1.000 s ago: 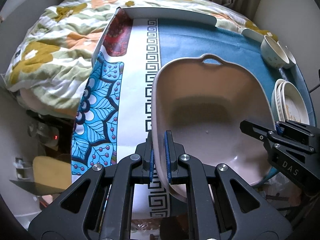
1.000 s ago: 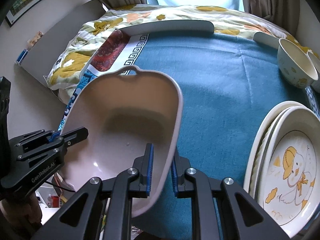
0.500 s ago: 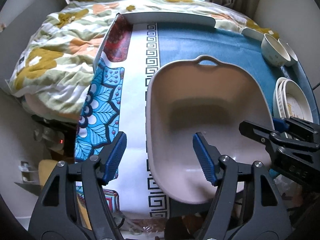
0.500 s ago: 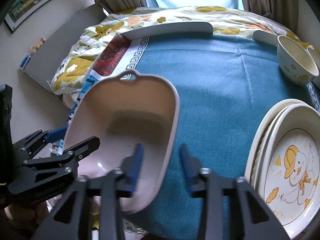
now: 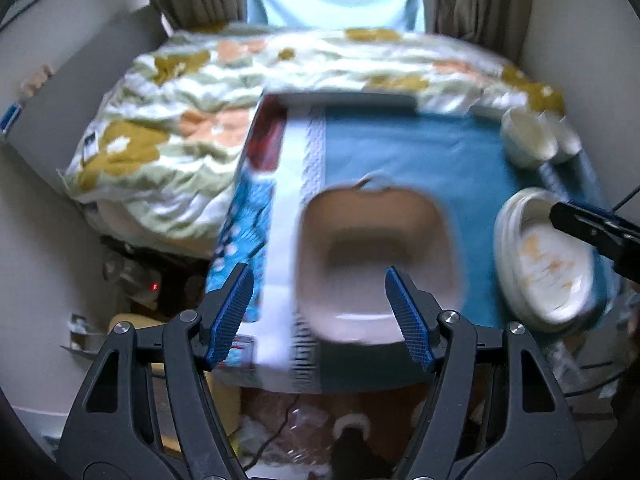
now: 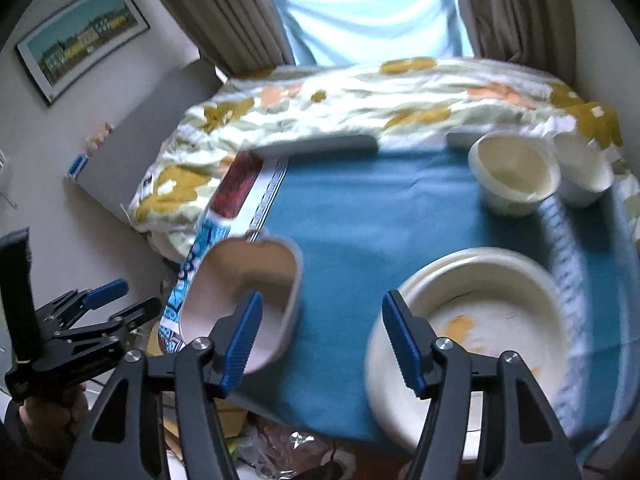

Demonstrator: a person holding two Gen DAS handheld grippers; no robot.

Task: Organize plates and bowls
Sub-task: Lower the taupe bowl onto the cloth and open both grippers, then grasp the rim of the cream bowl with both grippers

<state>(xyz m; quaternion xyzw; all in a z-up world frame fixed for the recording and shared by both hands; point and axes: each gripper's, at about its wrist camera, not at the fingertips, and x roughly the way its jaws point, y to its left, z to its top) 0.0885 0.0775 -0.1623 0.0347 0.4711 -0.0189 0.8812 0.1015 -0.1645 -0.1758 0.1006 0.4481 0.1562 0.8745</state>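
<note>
Left wrist view, left gripper [image 5: 320, 316]: I read the jaws as standing wide apart, blue pads facing each other with nothing pressed between them; they have just been opening.
Left wrist view, pink basin [image 5: 380, 262]: it sits on the table at 12 o'clock from my fingertips, clear of both pads, its loop handle at its far rim. The picture is blurred.
Left wrist view, tablecloth [image 5: 400, 152]: teal field with a white and patterned band along its 9 o'clock side; the basin straddles the border.
Left wrist view, stack of plates [image 5: 540, 264]: at 3 o'clock from the basin, near but apart from it.
Left wrist view, bowls [image 5: 528, 142]: two cream bowls side by side at 1 o'clock, near the table's far corner.
Left wrist view, right gripper [image 5: 592, 232]: one black finger enters at 3 o'clock, over the plates.
Right wrist view, right gripper [image 6: 320, 336]: I see the jaws moderately wide and holding nothing; they have just been opening further.
Right wrist view, pink basin [image 6: 244, 296]: at 10 o'clock from my fingertips, behind the left pad, resting at the table's near edge.
Right wrist view, stack of plates [image 6: 480, 312]: at 2 o'clock, behind the right pad, an orange print on the top plate.
Right wrist view, bowls [image 6: 516, 172]: at 1 o'clock, far side of the cloth.
Right wrist view, left gripper [image 6: 108, 304]: at 9 o'clock, jaws apart, beside the basin without touching it.
Right wrist view, floral quilt [image 6: 360, 96]: at 12 o'clock beyond the table.
</note>
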